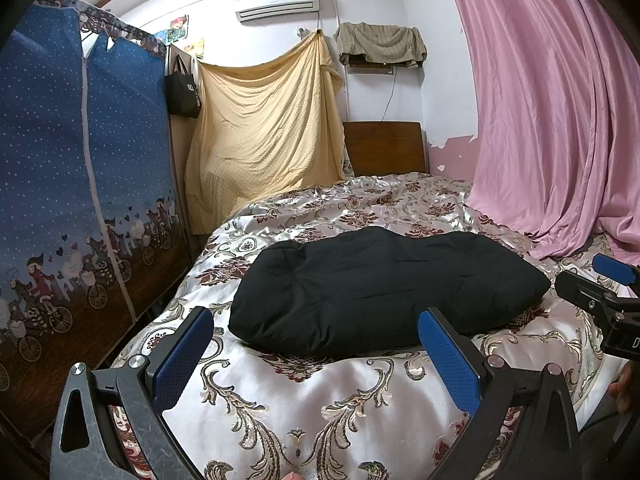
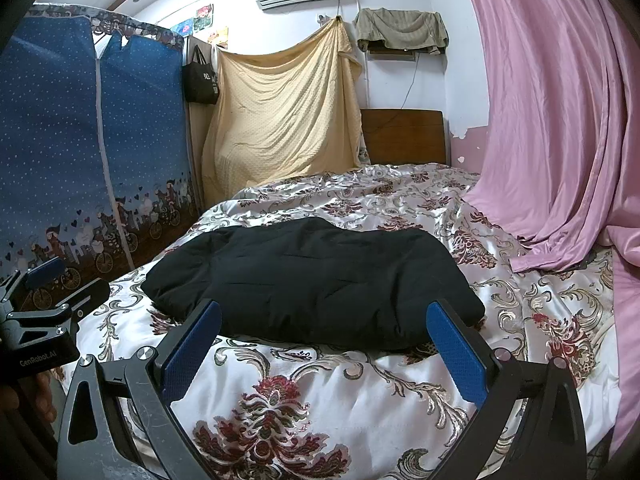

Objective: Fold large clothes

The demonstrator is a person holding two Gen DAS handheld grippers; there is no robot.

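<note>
Folded black garment (image 1: 384, 288) on bedspread (image 1: 360, 400)

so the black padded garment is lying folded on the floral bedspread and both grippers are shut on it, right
Not quite. The black padded garment does lie folded on the floral bedspread, but both wrist views show the left gripper and right gripper with jaws open, short of it.

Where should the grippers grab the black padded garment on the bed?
The black padded garment lies as a puffy folded bundle, long side across the floral satin bedspread. Probably best to take its two near corners, coming from the near edge: left gripper at the left corner, right gripper at the right. Both are open and short of it, and the rounded edge gives thickness to pinch.
</note>
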